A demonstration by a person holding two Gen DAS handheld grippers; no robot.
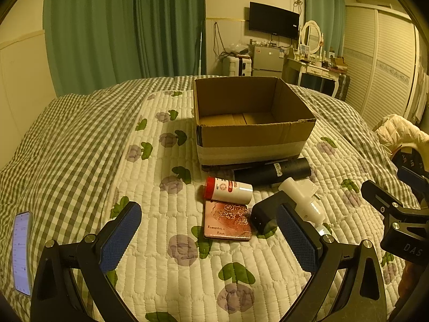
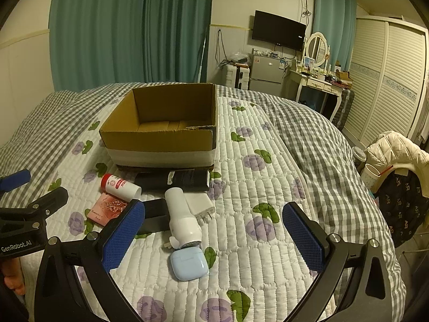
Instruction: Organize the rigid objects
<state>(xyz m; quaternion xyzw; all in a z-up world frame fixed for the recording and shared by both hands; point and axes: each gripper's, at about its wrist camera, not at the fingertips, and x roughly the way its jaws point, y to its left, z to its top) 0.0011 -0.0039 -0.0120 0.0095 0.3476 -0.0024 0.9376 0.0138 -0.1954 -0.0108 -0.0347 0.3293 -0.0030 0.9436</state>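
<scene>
Two grippers over a quilted bed, both empty. Left gripper [image 1: 209,238] fingers spread wide apart, hovering near the clutter; right gripper [image 2: 214,236] fingers also wide apart, nothing between them.

Open cardboard box [image 1: 252,136] sits on the floral quilt [image 1: 166,182], inside looks empty. Items lie in a cluster just in front of the box:
- black cylinder [image 1: 273,170] lying flat, touching box base
- white bottle with red cap [image 1: 228,189] on its side, just beside the cylinder
- pink rose-print case [image 1: 226,221] flat, touching the bottle
- black rectangular block [image 2: 154,216], partly behind the right gripper's left finger
- white handheld device [image 2: 181,218] lying over a white plug adapter [image 2: 199,206]
- pale blue earbud case [image 2: 189,264], nearest the right gripper

Phone [image 1: 21,252] with lit screen at the left wrist view's left edge.
</scene>
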